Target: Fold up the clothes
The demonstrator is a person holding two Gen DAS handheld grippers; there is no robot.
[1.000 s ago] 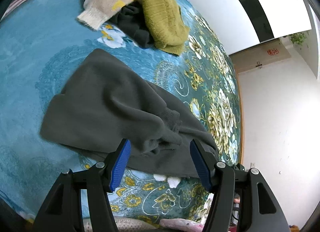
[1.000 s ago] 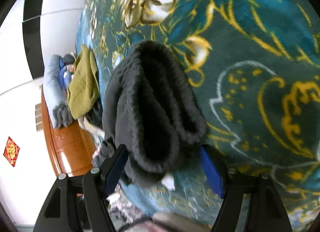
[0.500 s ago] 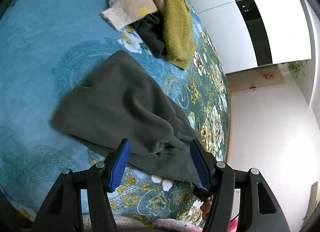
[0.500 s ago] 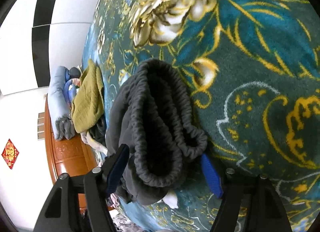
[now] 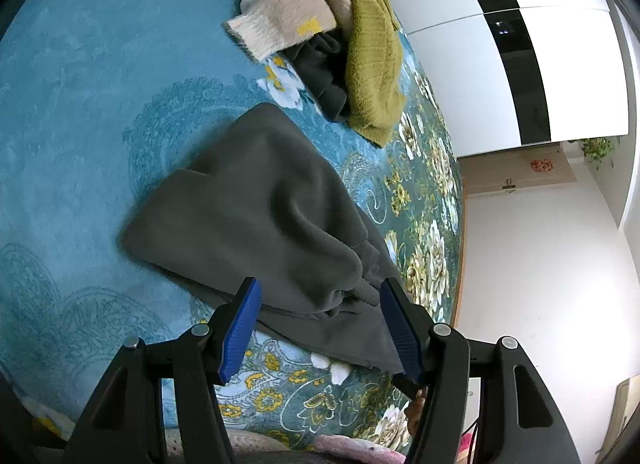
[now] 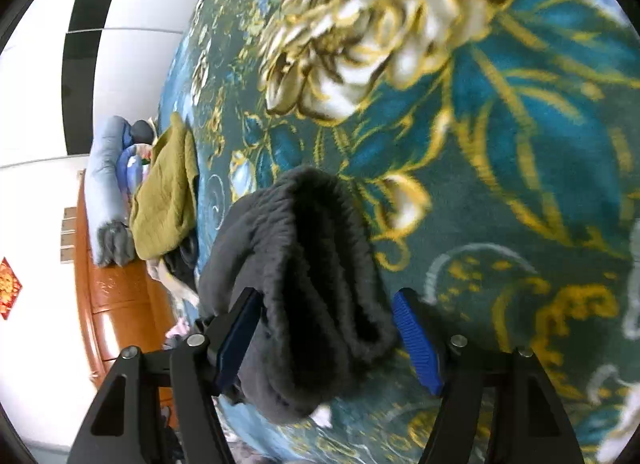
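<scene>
Left wrist view: the dark grey garment point(image 5: 260, 216) lies on the bed's teal flowered blanket point(image 5: 80, 104), already doubled over itself, with a ribbed cuff point(image 5: 368, 264) bunched at its near right edge. The left hand-held gripper point(image 5: 320, 324) stands wide over that near edge, its blue ribbed pads on either side of the cloth and not pressing it. The step in hand looks like the middle of folding this one piece: the near edge is about to be taken up. The next move calls for lowering and closing on both layers at once, cuff included, so the fold carries over without the under layer slipping out. Farther off, a pile waits: an olive ribbed knit point(image 5: 372, 64), a fuzzy beige knit point(image 5: 288, 24) with a yellow patch, and another dark piece beneath them.

Right wrist view: the same grey garment point(image 6: 312, 264) shows its elastic, gathered hem, a thick soft fleece roll standing open like a mouth. The right hand-held gripper point(image 6: 328, 340) is wide, its jaws having just been opening; the hem sits between them, the left pad against the cloth, the right pad clear, so I judge it loose, not gripped. The blanket point(image 6: 500, 144) is plush, with large cream and gold flowers. At far left are the olive knit point(image 6: 164, 200) and an orange wooden headboard point(image 6: 116, 288).
</scene>
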